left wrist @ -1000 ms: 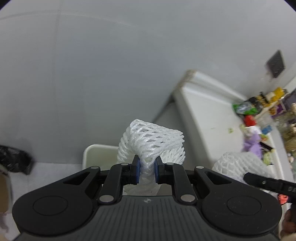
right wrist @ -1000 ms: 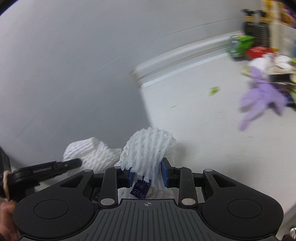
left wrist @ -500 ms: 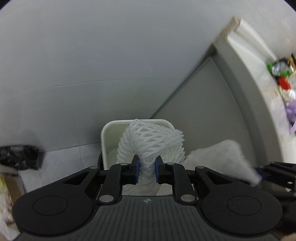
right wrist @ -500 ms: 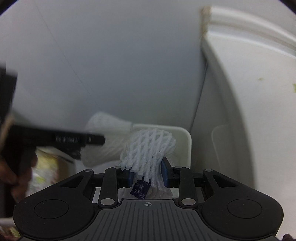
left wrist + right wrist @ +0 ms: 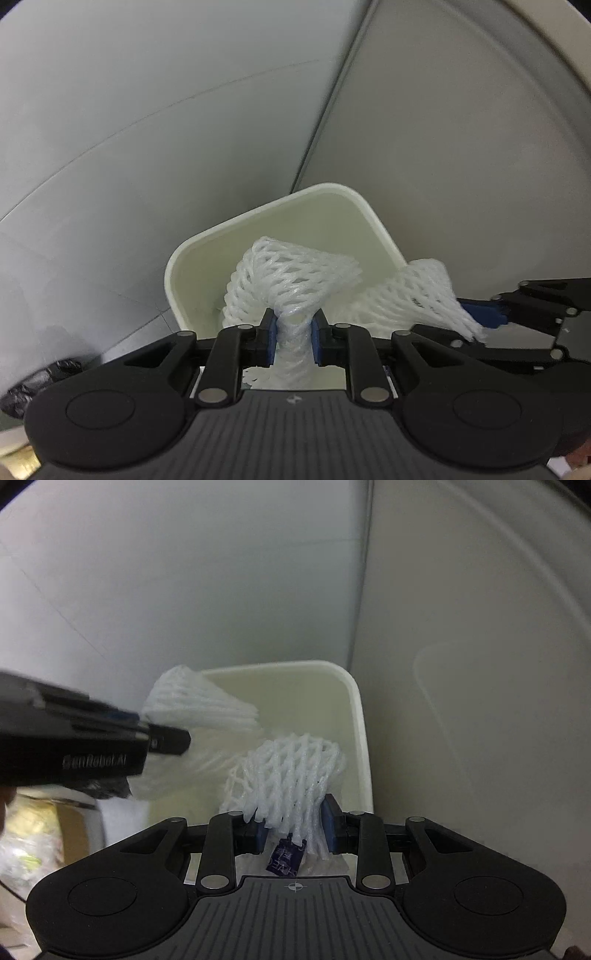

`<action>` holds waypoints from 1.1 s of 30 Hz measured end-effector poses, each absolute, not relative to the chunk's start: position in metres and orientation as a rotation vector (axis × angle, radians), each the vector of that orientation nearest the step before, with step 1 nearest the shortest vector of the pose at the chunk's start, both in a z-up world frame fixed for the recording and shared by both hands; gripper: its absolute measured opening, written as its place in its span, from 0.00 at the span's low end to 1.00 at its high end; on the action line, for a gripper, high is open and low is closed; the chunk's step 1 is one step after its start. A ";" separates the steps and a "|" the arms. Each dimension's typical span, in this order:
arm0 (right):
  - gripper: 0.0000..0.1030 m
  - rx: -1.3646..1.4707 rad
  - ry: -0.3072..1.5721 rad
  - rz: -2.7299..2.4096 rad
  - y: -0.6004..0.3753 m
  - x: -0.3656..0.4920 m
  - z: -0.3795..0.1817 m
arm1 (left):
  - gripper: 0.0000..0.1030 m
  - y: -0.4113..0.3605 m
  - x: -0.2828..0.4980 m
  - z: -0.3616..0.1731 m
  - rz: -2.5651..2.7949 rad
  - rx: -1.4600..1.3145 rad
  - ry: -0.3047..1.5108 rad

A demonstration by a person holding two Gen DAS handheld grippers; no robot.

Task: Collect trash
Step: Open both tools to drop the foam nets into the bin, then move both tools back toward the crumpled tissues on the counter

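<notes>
A white foam fruit net (image 5: 291,280) is pinched at its twisted stem by my left gripper (image 5: 293,332), which is shut on it and points down into an off-white trash bin (image 5: 258,218). My right gripper (image 5: 295,830) is shut on a second white foam net (image 5: 291,771) that carries a dark blue sticker (image 5: 286,860). It hangs over the same bin (image 5: 354,709). Each view shows the other tool: the right gripper (image 5: 484,317) with its net (image 5: 417,295) at the right, the left gripper (image 5: 166,738) with its net (image 5: 199,701) at the left.
The bin stands on a pale floor in the corner between a grey wall (image 5: 147,110) and a grey cabinet side (image 5: 443,147). A black bag (image 5: 40,380) lies on the floor to the left. A cardboard box with clear plastic (image 5: 44,830) sits left of the bin.
Both grippers have come down from the cluttered counter toward the bin, each still holding its net. The bin now looks larger and lies right under the nets, and the counter top has left view.
</notes>
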State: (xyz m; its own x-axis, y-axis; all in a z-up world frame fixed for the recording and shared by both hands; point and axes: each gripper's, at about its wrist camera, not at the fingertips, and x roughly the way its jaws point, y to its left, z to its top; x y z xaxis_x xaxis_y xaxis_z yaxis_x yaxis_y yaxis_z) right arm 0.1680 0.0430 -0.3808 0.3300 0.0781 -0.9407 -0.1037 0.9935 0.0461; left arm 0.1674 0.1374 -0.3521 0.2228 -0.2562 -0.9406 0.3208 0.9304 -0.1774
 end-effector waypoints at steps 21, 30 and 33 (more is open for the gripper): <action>0.76 -0.119 1.207 0.153 0.049 0.163 -0.388 | 0.73 0.123 0.167 -0.347 -0.382 0.093 1.265; 0.82 -0.159 1.211 0.203 0.049 0.159 -0.373 | 0.80 0.138 0.166 -0.340 -0.332 0.062 1.273; 0.82 -0.178 1.212 0.216 0.053 0.157 -0.368 | 0.81 0.142 0.166 -0.338 -0.317 0.045 1.273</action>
